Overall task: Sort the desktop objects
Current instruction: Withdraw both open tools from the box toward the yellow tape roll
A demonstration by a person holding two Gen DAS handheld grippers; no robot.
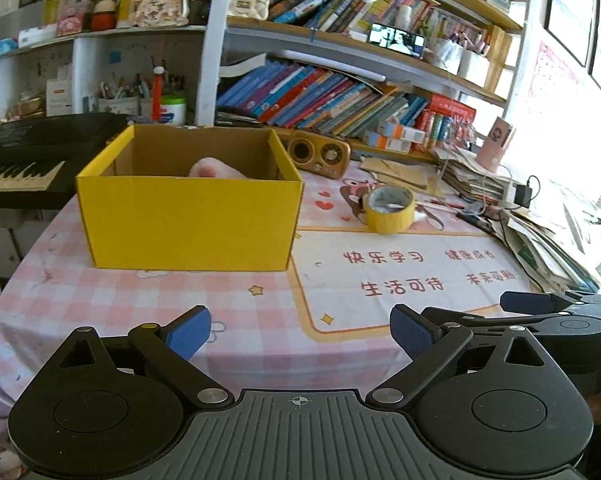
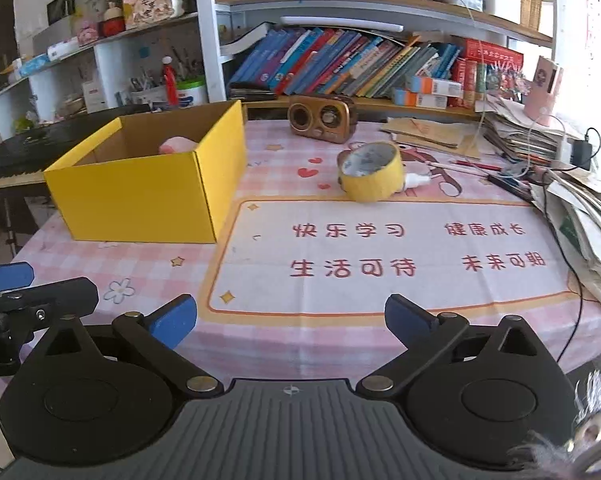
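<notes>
1. Presently we hold both tools low over the near edge of the table (image 2: 100, 264), which is covered by a pink checked cloth.
2. Our left tool (image 1: 300, 334) is released, blue pads spread wide, nothing between them.
3. Our right tool (image 2: 290, 318) is likewise released and empty; each tool's tip shows at the margin of the other's view.
4. We note a yellow box (image 1: 188, 224) open-topped on the left part of the table, with a pink object (image 1: 210, 169) inside near its far wall.
5. We see a yellow tape roll (image 2: 374, 178) lying tilted on the cloth, well to the right of the box, with a small white item (image 2: 416, 179) just beside it.
6. A brown radio (image 2: 322, 118) stands behind, near the bookshelf (image 2: 340, 64).
</notes>
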